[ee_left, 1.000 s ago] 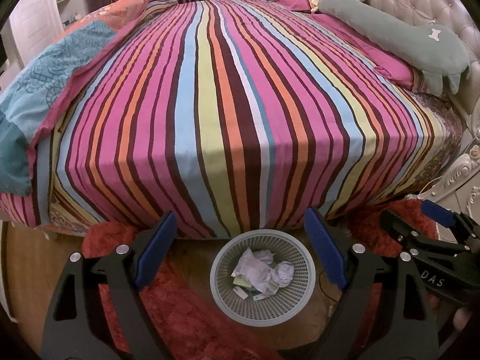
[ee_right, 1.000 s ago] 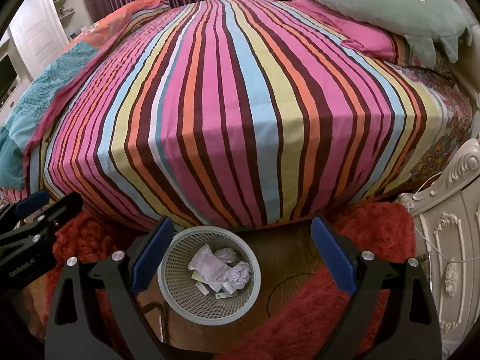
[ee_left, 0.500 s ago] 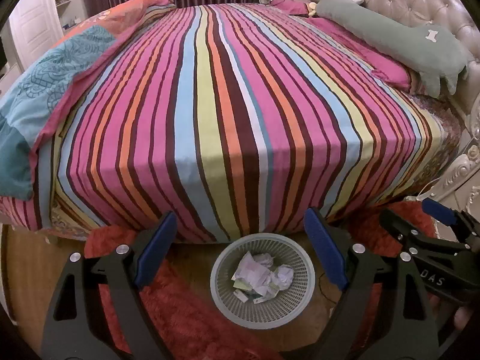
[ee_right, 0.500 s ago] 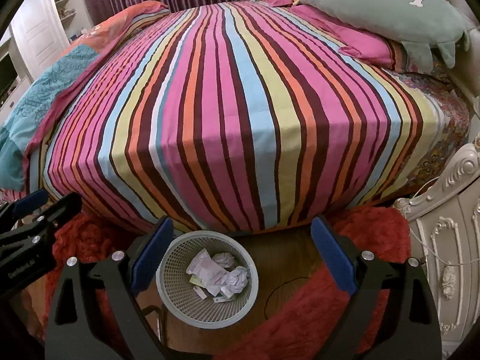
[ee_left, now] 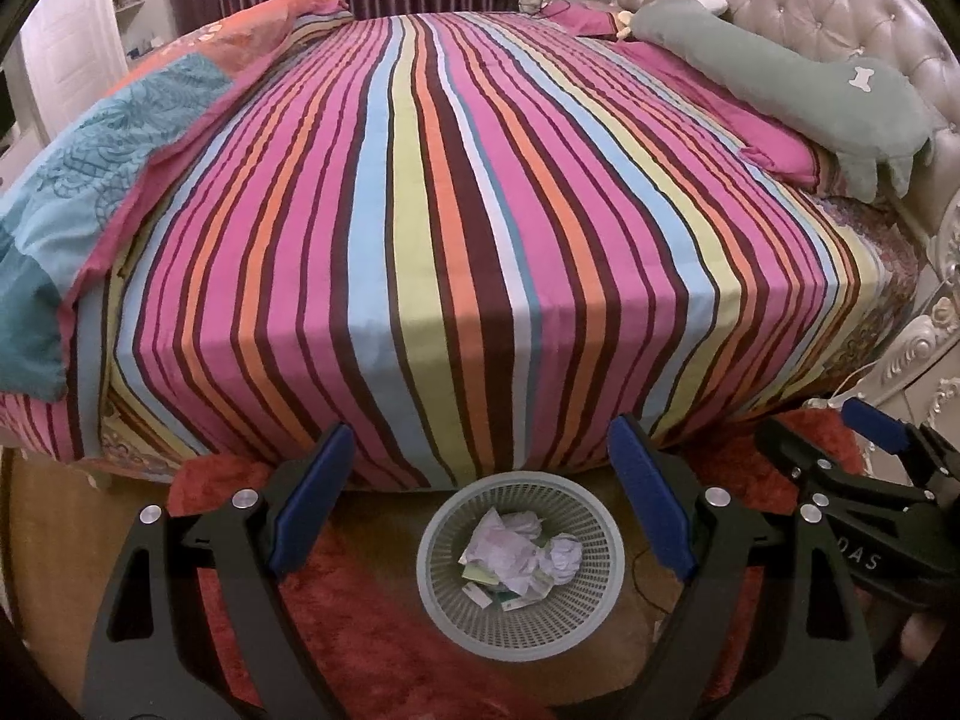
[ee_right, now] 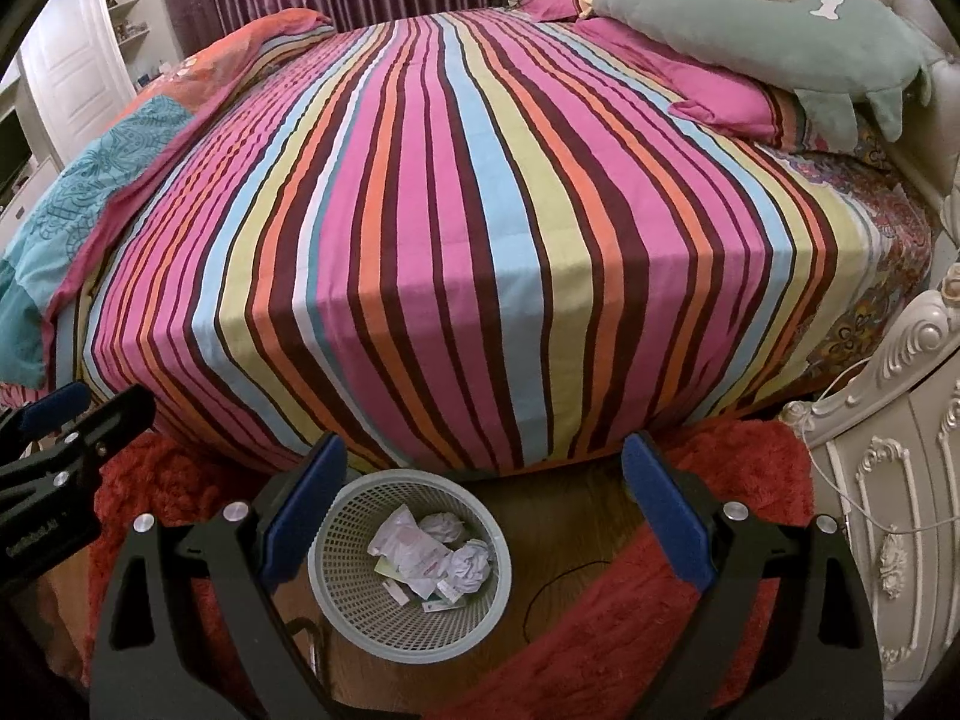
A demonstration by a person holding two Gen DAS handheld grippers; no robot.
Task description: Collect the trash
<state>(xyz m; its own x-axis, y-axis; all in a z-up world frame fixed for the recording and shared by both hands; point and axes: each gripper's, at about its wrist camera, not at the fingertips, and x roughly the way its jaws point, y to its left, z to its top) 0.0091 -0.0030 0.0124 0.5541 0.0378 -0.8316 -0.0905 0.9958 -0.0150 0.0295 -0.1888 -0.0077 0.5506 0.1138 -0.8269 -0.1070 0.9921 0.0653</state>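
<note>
A grey mesh wastebasket (ee_left: 576, 624) stands on the wooden floor at the foot of the striped bed (ee_left: 456, 210). It holds crumpled white paper (ee_left: 516, 552) and small wrappers. In the right wrist view the basket (ee_right: 360, 618) sits left of centre with the paper (ee_right: 432, 552) inside. My left gripper (ee_left: 480, 492) is open and empty, held above and in front of the basket. My right gripper (ee_right: 480, 498) is open and empty, just right of the basket. Each gripper shows at the edge of the other's view.
A red shaggy rug (ee_left: 372, 648) lies around the basket. A cream carved nightstand (ee_right: 888, 516) stands at the right with a thin cable. A green plush pillow (ee_left: 792, 96) and a folded quilt (ee_left: 120, 144) lie on the bed.
Both grippers have drawn back and up slightly from the bed; the basket sits a little lower in both views. Both stay open and empty.
</note>
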